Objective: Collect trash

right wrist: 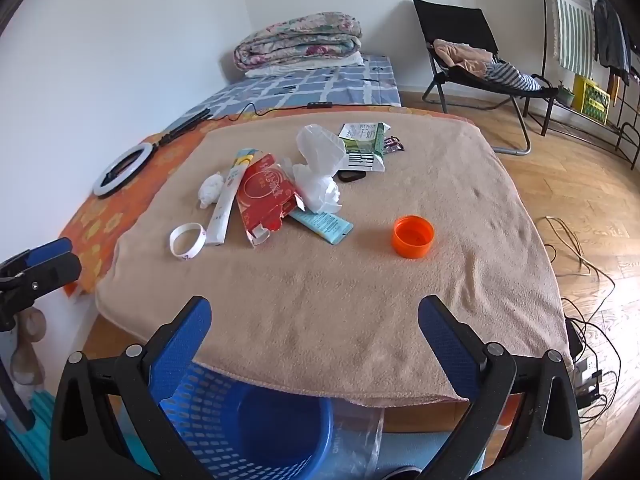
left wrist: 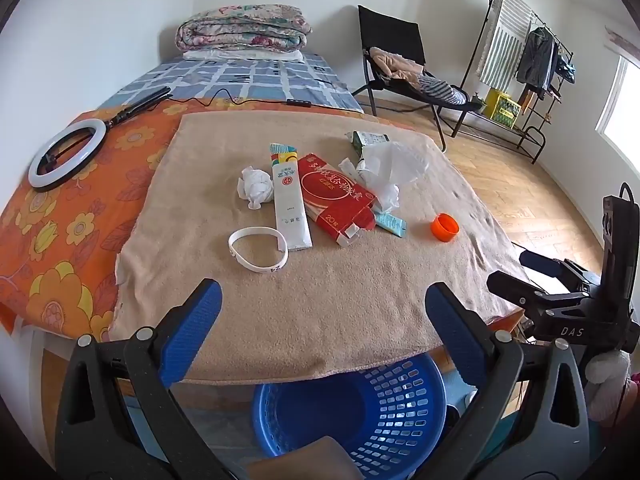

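Trash lies on a tan blanket over a table: a crumpled tissue, a long white packet, a torn red carton, a clear plastic bag, a teal wrapper, a milk carton, an orange cap and a white wristband. A blue basket sits below the near edge. My left gripper and right gripper hover over the blanket's near edge, both open and empty.
A ring light lies on the orange floral cloth at left. Behind are a bed with folded quilts, a black chair and a clothes rack. Cables trail on the wooden floor at right.
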{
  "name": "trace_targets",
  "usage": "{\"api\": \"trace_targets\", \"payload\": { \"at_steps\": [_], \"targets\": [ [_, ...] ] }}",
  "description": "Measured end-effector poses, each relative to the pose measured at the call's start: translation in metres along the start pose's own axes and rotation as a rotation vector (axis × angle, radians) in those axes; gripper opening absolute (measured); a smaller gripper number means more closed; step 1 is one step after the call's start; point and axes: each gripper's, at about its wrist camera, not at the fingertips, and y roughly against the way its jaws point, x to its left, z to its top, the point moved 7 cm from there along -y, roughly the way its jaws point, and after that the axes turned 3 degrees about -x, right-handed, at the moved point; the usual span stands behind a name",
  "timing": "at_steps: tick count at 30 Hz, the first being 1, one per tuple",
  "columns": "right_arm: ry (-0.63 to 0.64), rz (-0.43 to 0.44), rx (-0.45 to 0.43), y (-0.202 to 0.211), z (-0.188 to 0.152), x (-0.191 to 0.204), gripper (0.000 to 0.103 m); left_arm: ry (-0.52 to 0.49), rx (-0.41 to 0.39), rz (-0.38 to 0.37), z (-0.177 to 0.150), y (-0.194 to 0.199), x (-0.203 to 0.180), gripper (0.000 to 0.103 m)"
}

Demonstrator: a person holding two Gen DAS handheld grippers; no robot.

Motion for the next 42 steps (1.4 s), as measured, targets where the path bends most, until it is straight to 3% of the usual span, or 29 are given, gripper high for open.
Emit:
{"api": "trace_targets", "payload": {
  "at_steps": [42],
  "targets": [
    [-0.011,0.010,-0.004,0.002,0.001,0.001,0.102,0.000,0.012,-0.002,-0.011,-0.007,-0.002,0.103]
  ]
}}
